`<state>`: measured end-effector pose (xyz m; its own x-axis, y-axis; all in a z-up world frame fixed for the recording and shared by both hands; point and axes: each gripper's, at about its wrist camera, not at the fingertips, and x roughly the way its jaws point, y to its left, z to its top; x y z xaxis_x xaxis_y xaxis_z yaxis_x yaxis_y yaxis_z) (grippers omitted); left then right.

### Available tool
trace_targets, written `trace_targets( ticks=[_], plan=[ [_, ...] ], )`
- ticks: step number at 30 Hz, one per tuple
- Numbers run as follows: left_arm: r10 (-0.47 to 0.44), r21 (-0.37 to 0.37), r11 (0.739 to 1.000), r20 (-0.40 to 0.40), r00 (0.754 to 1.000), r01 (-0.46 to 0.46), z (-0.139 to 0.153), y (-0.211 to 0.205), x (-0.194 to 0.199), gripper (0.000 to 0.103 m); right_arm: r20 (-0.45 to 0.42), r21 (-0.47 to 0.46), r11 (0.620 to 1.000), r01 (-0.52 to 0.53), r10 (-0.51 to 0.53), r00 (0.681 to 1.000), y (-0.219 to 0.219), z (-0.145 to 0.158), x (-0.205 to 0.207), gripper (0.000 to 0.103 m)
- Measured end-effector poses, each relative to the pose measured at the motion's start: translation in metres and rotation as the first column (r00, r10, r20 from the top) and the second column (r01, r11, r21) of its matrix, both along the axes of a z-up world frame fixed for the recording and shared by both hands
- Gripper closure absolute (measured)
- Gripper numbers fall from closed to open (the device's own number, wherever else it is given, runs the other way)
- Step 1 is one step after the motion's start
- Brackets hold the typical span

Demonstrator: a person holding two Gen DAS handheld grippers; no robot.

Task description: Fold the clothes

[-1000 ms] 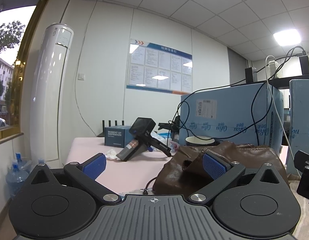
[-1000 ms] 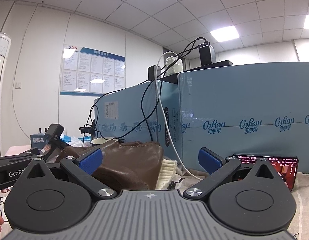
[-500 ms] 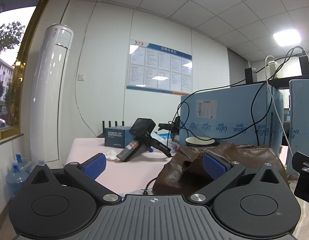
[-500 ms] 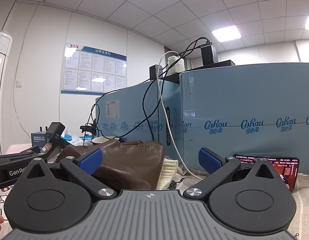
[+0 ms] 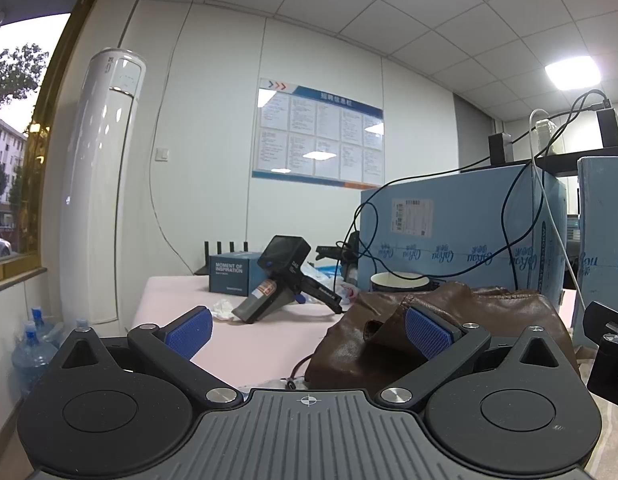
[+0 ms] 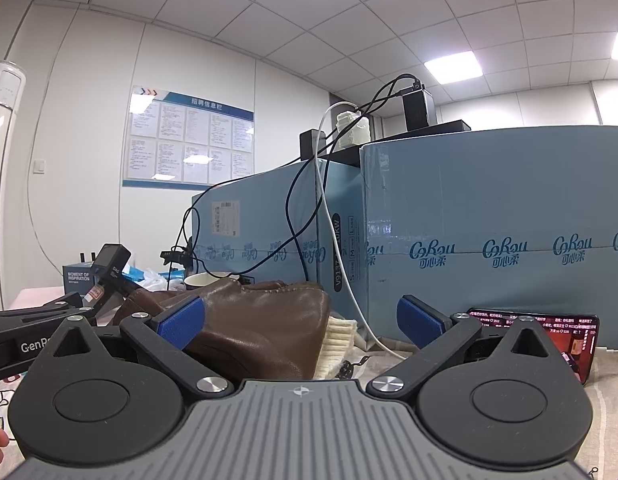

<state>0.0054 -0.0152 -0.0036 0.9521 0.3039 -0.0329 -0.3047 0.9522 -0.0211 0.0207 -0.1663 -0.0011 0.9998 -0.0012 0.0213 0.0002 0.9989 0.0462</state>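
Left wrist view: we are looking along the left gripper (image 5: 307,326), its blue pads (image 5: 189,331) spread wide apart and gripping nothing.
Garment: we are seeing a brown leather jacket (image 5: 489,320) lying in a crumpled heap on the pink table (image 5: 249,344), ahead and to the right of the left gripper; one pad is overlapping it in the view, but we cannot tell whether it is touching.
Garment surface: the leather is glossy and creased, with a stitched seam running along the top fold (image 6: 269,286).
Garment trim: a cream ribbed knit edge (image 6: 337,340) is showing at the heap's right end.
Right wrist view: we are looking along the right gripper (image 6: 301,320), jaws likewise released and wide, nothing between them; the jacket is sitting ahead and left of centre.
Behind the garment: light blue cartons (image 6: 489,240) are standing just beyond it, with black and white cables (image 6: 321,208) hanging down their faces.
Near the garment: a white paper cup (image 5: 397,280) is sitting just behind the heap.
Table, far end: a black handheld device (image 5: 281,284) is lying tilted beside a small blue box (image 5: 231,276).
Right side: a phone (image 6: 549,328) with a lit screen is leaning against a carton.
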Motion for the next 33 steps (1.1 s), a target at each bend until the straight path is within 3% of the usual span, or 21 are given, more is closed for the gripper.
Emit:
trace_targets(
  ticks=[33],
  plan=[
    [0.003,-0.001,1.000,0.004,1.000,-0.003,0.0000,-0.0004,0.0018,0.000,0.005,-0.004,1.000,-0.005,0.006,1.000,0.0003,0.0005,-0.0004,0.000]
  ],
)
